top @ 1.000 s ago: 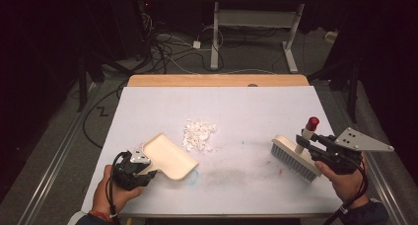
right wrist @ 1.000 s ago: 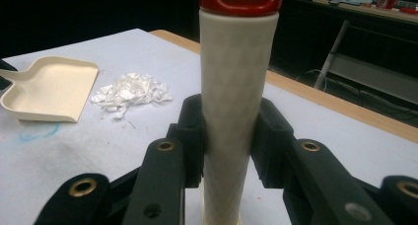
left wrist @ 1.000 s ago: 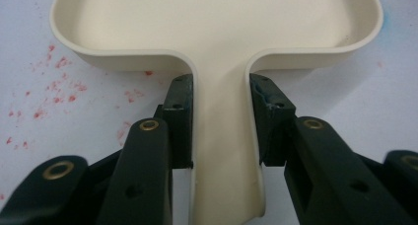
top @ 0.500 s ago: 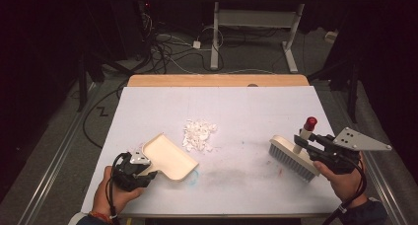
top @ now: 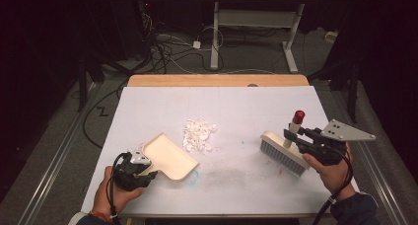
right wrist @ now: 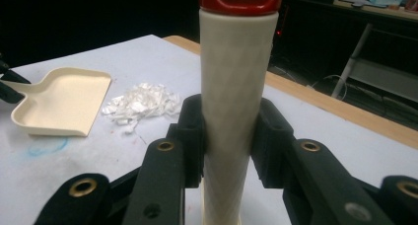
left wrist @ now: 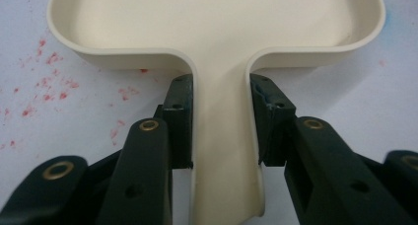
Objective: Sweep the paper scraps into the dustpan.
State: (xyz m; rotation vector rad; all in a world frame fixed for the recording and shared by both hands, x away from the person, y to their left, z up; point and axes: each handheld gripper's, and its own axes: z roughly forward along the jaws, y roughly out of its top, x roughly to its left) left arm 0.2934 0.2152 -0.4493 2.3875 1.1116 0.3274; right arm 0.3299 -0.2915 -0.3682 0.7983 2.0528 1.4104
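Cream dustpan clamped in left gripper fingers, brush in right gripper fingers

Lab / test room, not a home. Dark surroundings w/ black curtains, grey carpet floor, loose cables trailing across it. White-topped work table on wood base; 2nd desk w/ white metal legs behind. Floor rails alongside.

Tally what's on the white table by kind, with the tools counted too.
Dustpan: 1
Brush: 1
Pile of white scraps: 1
Tools: 2, left tool shut on the dustpan handle, right tool shut on the brush handle
Total: 5
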